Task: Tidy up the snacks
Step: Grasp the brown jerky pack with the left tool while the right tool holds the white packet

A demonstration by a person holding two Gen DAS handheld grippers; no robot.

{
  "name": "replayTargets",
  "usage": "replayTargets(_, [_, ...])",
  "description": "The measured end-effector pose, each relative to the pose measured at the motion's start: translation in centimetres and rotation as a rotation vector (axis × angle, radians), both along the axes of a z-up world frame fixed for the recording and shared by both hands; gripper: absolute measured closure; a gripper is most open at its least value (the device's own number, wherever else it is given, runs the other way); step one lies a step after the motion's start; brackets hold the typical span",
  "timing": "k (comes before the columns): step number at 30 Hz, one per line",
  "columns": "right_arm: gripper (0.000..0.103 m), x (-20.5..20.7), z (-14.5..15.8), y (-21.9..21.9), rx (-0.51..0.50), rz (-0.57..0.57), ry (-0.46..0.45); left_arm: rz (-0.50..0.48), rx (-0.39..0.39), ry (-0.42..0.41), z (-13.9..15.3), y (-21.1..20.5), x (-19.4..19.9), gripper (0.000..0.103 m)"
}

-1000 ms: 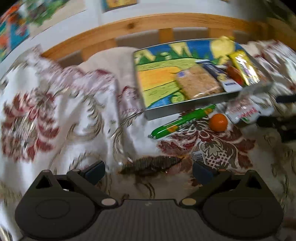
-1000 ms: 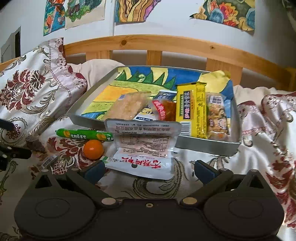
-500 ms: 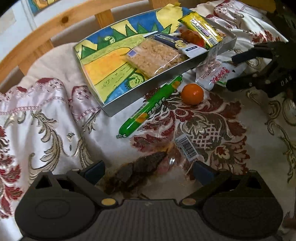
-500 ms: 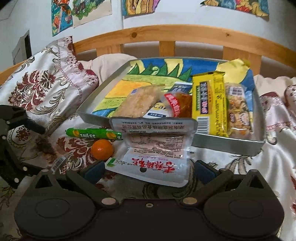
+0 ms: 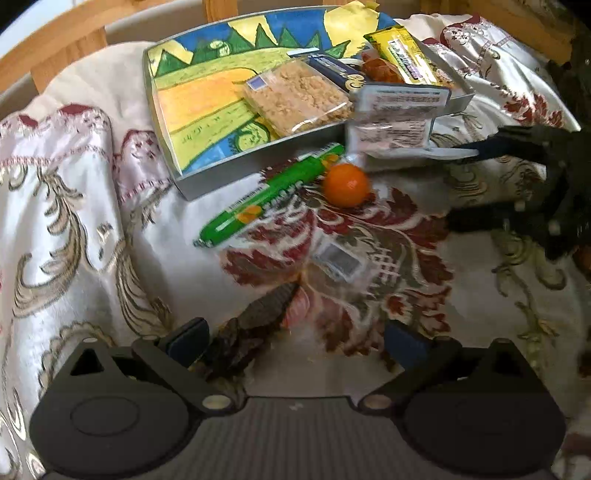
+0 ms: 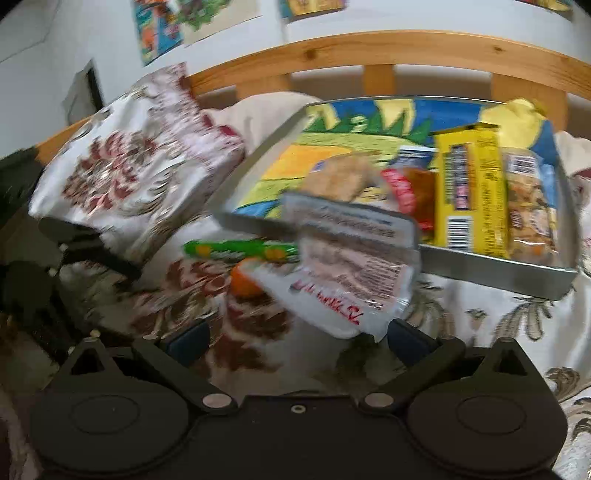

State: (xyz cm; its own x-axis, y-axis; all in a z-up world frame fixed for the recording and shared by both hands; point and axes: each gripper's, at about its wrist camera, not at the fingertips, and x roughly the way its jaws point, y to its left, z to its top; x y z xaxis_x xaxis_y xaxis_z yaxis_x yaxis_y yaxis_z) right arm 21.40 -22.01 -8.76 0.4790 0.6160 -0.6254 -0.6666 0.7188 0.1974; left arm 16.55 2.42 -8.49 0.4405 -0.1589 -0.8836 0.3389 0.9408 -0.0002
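We see a bed with a floral spread (image 5: 388, 236) — red and gold on white — against a wooden headboard (image 6: 369, 48), with drawings (image 6: 162, 22) taped to the white wall. A painted tray (image 5: 192, 184) lies on the spread, snacks in its right half. Before it lie a green stick (image 5: 266, 199) and an orange (image 5: 346, 184), close together. Left gripper (image 5: 295, 339): jaws wide, over a dark wrapped snack (image 5: 255, 325). Right gripper (image 6: 295, 339): jaws open, a white pouch (image 6: 347, 266) tilted against the tray wall just ahead.
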Motion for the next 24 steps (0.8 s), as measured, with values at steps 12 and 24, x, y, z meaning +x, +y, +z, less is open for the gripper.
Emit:
replayTargets(12, [0.001,-2.1,0.7,1.0,-0.167,0.056,-0.103,0.035,-0.011,0.02,0.5,0.1,-0.6,0.001])
replayTargets(24, [0.003,1.9,-1.5,2.3,-0.204,0.051,-0.208,0.052,0.014,0.035,0.0,-0.1,-0.2,0.008])
